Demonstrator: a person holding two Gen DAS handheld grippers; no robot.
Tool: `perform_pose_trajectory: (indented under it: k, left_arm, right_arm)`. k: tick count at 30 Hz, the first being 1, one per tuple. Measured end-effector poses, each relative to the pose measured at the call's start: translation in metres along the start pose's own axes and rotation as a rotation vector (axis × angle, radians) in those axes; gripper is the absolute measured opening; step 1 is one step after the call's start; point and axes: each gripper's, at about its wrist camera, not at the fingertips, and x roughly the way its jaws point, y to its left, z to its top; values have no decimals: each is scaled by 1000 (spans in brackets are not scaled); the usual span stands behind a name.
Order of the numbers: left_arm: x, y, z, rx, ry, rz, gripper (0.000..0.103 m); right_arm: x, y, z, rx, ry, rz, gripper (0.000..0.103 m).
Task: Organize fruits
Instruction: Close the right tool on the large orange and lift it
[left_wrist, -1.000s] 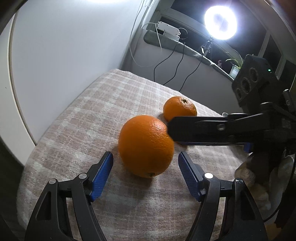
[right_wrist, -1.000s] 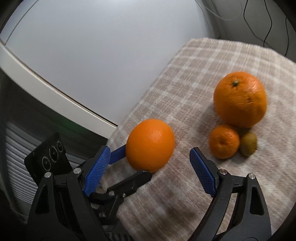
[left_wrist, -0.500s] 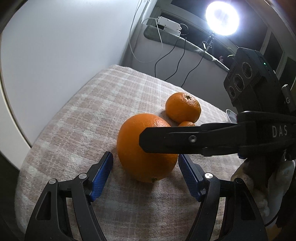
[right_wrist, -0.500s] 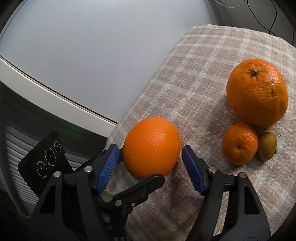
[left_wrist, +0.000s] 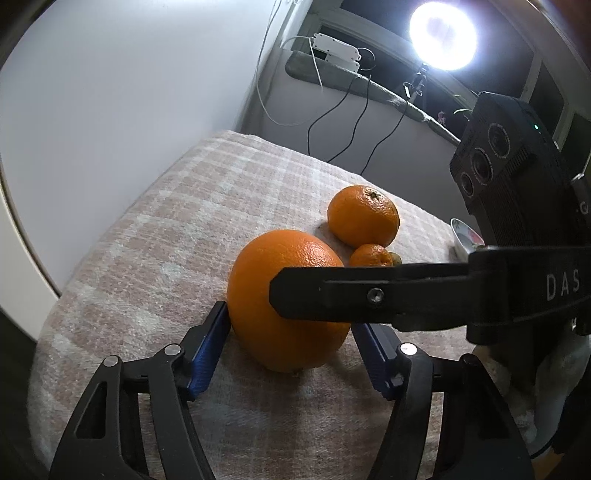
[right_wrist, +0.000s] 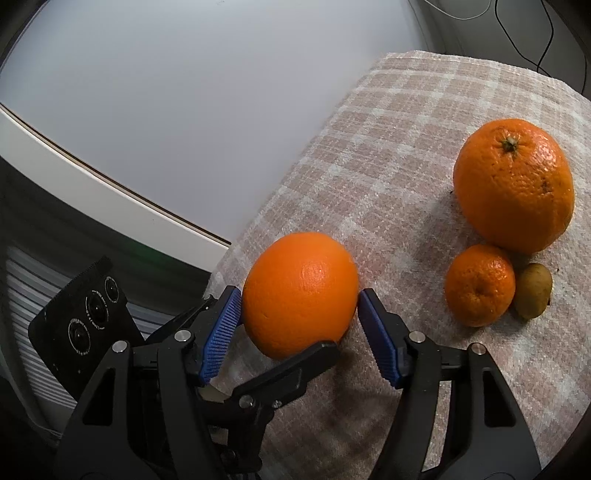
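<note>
An orange (left_wrist: 266, 280) lies on the checked cloth (left_wrist: 166, 236); both grippers reach around it from different sides. My left gripper (left_wrist: 290, 319) is closing, its blue pads (left_wrist: 212, 339) against the orange's flanks. Seen from the right wrist, the same orange (right_wrist: 299, 291) sits between the blue pads (right_wrist: 221, 325) of my right gripper (right_wrist: 297, 299), which is also closing and touches it on both sides. One black finger of the right gripper (left_wrist: 369, 295) crosses in front of the fruit. A left gripper finger (right_wrist: 295, 369) lies under the orange.
Farther along the cloth (right_wrist: 406, 122) sit a bigger orange (right_wrist: 513, 188), a small mandarin (right_wrist: 480, 286) and a little brownish-green fruit (right_wrist: 533, 291), close together. A white bowl (left_wrist: 465, 240) shows at the cloth's right edge. The cloth drops off just left of the held orange. A ring light (left_wrist: 443, 35) glares.
Both pairs of jaws have narrowed onto the near orange. The right gripper slid in around it, its finger now crossing the fruit in the left wrist view.
</note>
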Motion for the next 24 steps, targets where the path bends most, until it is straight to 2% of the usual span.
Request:
perform_pose_trajectory:
  k: [12,24]
  left_arm:
    - [-13,-24,7,51,-36,21,66]
    - [0,-81,29,135,-58,-48,66]
  right_arm:
    - [-29,3,-5,-7,-45,19,68]
    - [-99,-24,-10,12,-144,-12,68]
